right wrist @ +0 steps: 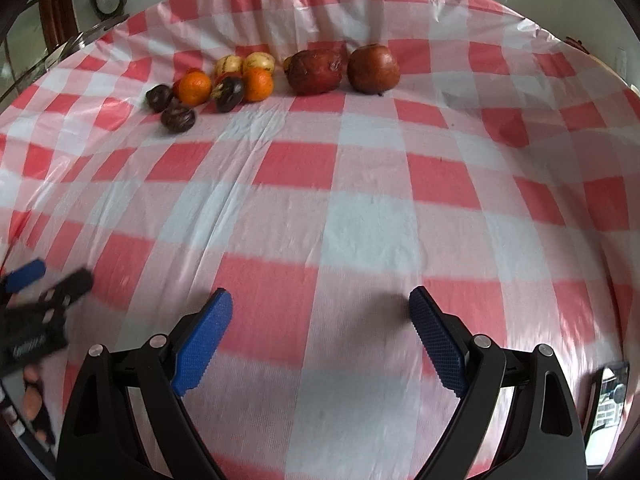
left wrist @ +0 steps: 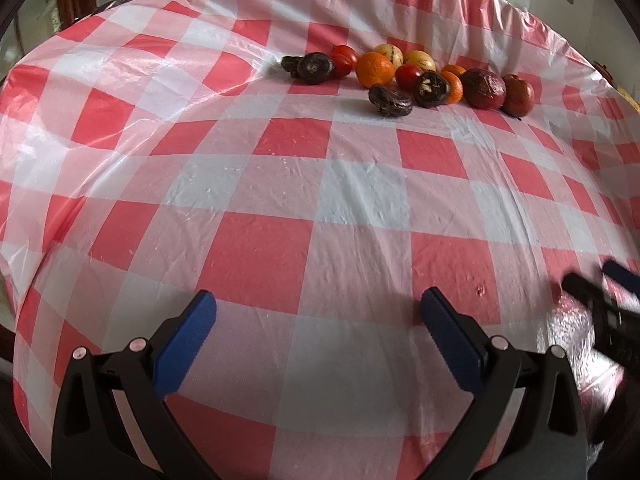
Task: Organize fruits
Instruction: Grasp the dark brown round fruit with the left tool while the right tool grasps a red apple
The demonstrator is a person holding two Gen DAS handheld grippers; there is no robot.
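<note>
The fruits (right wrist: 272, 76) are lying clustered at the table's (right wrist: 360, 216) far side, well ahead of both grippers. The left gripper (left wrist: 318, 312) and right gripper (right wrist: 320, 308) are hovering wide apart, empty, neither clearly nearer.

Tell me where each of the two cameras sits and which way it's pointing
Left wrist: on the left tool, looking across the checkered tablecloth to the fruit pile; its own open blue fingers show, the right tool at right edge.
Right wrist: on the right tool, facing the same pile; open fingers show, the left tool at left edge.
Shared: tablecloth, fruit, each other's tool.
</note>
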